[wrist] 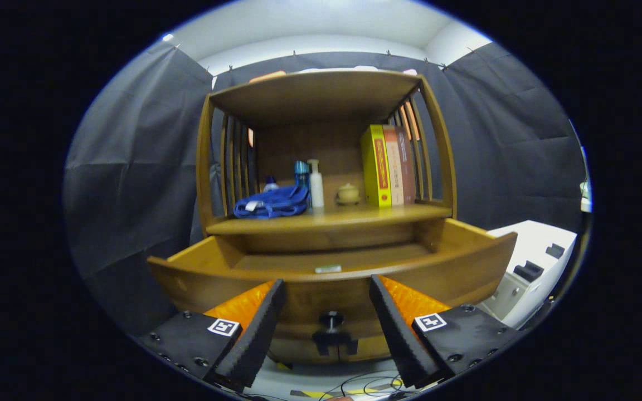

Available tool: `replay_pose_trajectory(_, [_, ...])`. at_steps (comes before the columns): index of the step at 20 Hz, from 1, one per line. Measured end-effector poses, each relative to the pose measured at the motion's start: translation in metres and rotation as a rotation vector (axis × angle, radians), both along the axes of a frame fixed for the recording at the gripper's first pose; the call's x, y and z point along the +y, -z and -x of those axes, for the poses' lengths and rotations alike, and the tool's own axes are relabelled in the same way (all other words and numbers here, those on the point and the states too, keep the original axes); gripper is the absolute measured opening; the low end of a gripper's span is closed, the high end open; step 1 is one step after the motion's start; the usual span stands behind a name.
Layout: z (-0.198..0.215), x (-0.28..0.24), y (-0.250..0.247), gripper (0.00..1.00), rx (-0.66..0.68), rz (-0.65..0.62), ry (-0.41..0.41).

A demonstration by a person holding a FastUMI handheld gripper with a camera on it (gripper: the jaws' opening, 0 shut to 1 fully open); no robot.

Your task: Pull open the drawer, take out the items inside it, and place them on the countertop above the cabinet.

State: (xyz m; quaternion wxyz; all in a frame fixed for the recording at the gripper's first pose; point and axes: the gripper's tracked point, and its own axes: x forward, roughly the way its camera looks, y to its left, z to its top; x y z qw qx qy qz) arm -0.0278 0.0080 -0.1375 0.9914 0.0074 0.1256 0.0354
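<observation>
Dark cloth walls the booth behind a wooden cabinet (321, 167). Its drawer (198, 278) stands pulled open, with a small pale item (327, 269) lying just inside the front edge. On the countertop (298, 223) above sit a blue cloth (271, 203) toward the left edge, a white bottle (315, 186) and a small jar (348, 193) at mid-back, and books (388, 165) upright at the right. The gripper (326, 292) hangs before the drawer front, fingers apart and empty, the knob (331, 319) between them.
</observation>
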Motion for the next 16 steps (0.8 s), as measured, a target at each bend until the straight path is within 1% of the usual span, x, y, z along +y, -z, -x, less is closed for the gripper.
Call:
replay_pose_trajectory(2, [-0.017, -0.005, -0.046, 0.98, -0.054, -0.002, -0.001])
replay_pose_trajectory(4, [-0.037, -0.008, -0.085, 0.98, -0.077, 0.019, -0.004])
replay_pose_trajectory(6, [-0.057, -0.009, -0.104, 0.98, -0.045, 0.058, -0.005])
replay_pose_trajectory(8, [-0.081, -0.005, -0.110, 0.98, 0.020, 0.100, -0.021])
replay_pose_trajectory(12, [-0.116, 0.010, -0.085, 0.99, 0.205, 0.188, -0.073])
replay_pose_trajectory(14, [-0.126, 0.018, -0.055, 0.99, 0.309, 0.234, -0.099])
replay_pose_trajectory(16, [-0.127, 0.023, -0.017, 0.99, 0.446, 0.248, -0.117])
